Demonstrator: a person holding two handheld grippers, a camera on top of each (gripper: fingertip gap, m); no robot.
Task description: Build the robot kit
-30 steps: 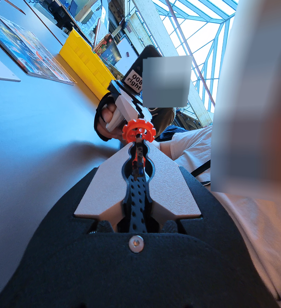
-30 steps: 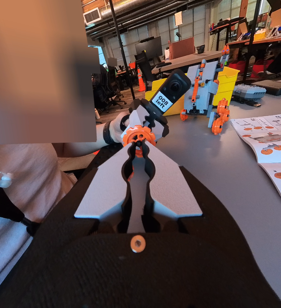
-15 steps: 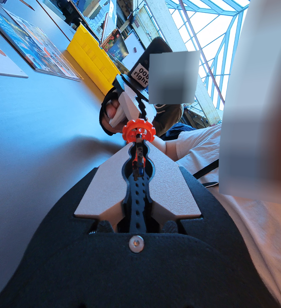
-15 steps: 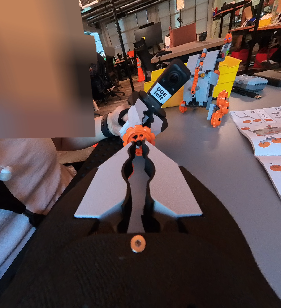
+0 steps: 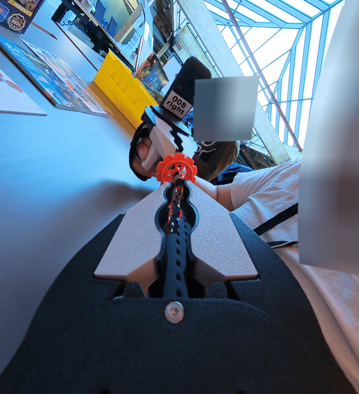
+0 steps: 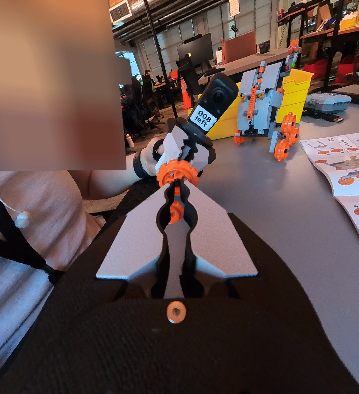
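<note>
An orange toothed wheel [image 5: 176, 169] sits between the two grippers, which meet tip to tip above the grey table [image 6: 248, 191]. My left gripper [image 5: 177, 184] is shut on a thin dark holed beam [image 5: 177, 255] that carries the wheel at its far end. Small orange and blue parts show between its fingers. My right gripper [image 6: 177, 183] is shut on the black axle just behind the same wheel [image 6: 177, 173]. A second, smaller orange wheel [image 6: 176, 213] hangs between its fingers. Each gripper shows in the other's view: right [image 5: 179, 152], left [image 6: 182, 163].
A grey and orange brick vehicle [image 6: 259, 106] stands before a yellow bin [image 6: 295, 93] at the back. A grey electronics block [image 6: 327, 102] lies further right. Open instruction booklets [image 6: 344, 166] lie on the table. The person's shirt [image 6: 35, 223] is close on the near side. Left and right tips are no more than a few centimetres apart.
Both grippers stay shut and joined at the orange wheel. The pair has shifted slightly, and the smaller orange wheel now shows more between the right fingers.
</note>
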